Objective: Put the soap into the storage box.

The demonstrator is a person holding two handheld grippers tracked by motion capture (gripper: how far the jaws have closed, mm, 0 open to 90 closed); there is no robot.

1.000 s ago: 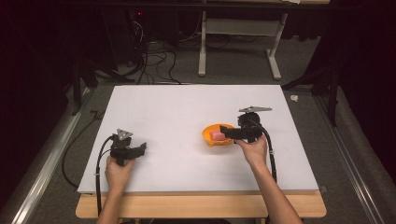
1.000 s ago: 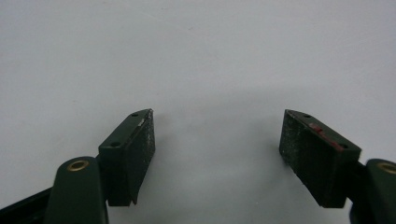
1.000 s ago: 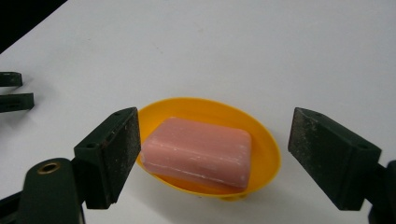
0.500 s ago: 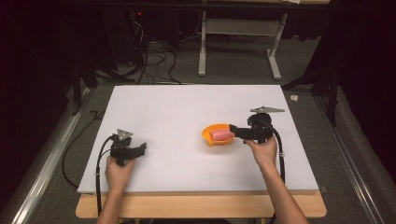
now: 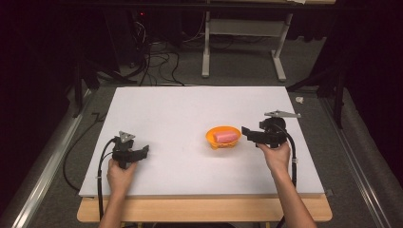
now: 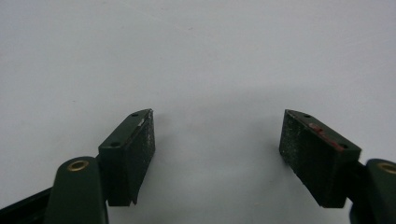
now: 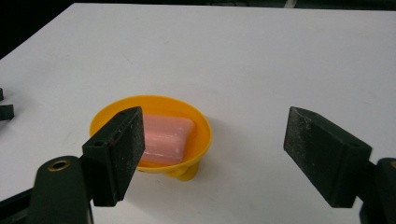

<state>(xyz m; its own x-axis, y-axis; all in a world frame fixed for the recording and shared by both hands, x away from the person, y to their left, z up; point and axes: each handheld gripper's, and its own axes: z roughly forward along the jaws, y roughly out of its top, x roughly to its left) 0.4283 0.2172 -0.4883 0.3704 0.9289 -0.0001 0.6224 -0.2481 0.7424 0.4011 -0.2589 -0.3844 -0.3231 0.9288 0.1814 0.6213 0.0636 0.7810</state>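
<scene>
risk: right gripper (image 5: 244, 130) jaws, empty and part open, have just been closing beside bowl (image 7: 152, 135) with pink soap (image 7: 166, 139); a nudge tips it. left gripper (image 6: 217, 140) jaws open, empty.

Bright light falls from overhead on the white tabletop (image 5: 190, 114), the room around it dark. Soft shadows under the tongs. The high view looks a bit grainy; close views stay sharp.

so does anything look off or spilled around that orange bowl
Nothing stands out. The orange bowl stands upright on the white table, the pink block lies inside it, and nothing has spilled around it.
</scene>
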